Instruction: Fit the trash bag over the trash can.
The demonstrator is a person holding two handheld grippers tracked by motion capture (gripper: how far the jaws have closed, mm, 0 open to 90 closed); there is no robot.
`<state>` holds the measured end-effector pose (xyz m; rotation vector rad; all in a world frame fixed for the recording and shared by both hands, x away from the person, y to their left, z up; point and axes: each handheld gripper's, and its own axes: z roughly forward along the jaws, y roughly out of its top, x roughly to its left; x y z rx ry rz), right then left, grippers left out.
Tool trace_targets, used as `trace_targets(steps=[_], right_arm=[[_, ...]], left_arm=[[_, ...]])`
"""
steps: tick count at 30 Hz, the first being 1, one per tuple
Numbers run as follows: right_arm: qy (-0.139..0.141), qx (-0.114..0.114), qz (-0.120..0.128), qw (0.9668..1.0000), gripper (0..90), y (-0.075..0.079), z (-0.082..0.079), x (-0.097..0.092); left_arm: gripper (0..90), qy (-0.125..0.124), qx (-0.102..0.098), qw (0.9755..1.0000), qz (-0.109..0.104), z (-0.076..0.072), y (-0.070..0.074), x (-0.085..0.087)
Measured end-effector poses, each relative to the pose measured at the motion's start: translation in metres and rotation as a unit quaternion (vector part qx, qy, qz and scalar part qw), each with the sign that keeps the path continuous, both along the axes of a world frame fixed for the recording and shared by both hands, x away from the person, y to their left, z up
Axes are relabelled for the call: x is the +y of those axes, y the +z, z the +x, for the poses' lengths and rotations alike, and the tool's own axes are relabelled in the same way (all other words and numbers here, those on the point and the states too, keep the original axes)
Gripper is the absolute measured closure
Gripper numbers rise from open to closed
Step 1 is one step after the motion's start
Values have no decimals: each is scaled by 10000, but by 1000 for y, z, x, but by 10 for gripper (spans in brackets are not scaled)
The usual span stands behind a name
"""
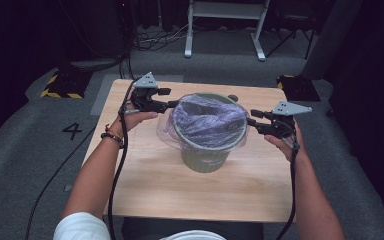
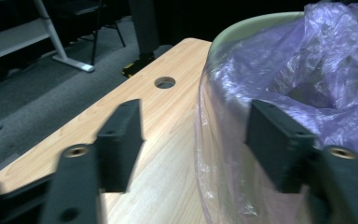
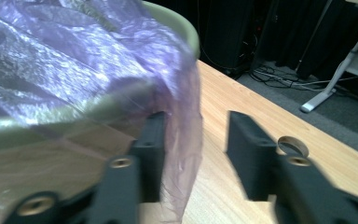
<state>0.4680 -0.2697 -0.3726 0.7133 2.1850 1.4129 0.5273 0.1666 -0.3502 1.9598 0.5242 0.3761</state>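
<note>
A green round plastic bin (image 1: 206, 150) lined with a thin translucent purple plastic bag (image 1: 207, 120) stands between the two tools on the pale wooden counter (image 1: 145, 185). The left tool (image 1: 172, 104) and right tool (image 1: 250, 120) face each other across its rim. Each is partly open, its jaws straddling the bag's folded-over hem (image 2: 214, 154) without pinching it. Neither tool is nearer.

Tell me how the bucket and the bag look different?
The bucket is green and stiff, standing upright on the table; the bag is purple, thin and crinkly. You cannot see through the bucket; you can through the bag. The bag lines the bucket and hangs over its rim.
</note>
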Motion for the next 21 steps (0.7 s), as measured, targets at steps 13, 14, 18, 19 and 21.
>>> trace_targets(steps=[13, 14, 18, 19, 21], right_arm=[[143, -154, 205, 9996, 900, -5, 4, 11], [114, -130, 270, 9995, 900, -7, 5, 11], [87, -40, 359, 9993, 900, -12, 9, 17], [86, -29, 382, 9992, 900, -13, 9, 17], [100, 23, 506, 9987, 900, -17, 11, 16]], left_arm=[[899, -618, -39, 9981, -22, 3, -8, -15], [900, -586, -16, 9983, -24, 4, -9, -16], [900, -467, 2, 9989, 21, 5, -16, -20], [900, -466, 16, 9989, -1, 5, -17, -20], [900, -543, 62, 9985, -1, 6, -21, -22]])
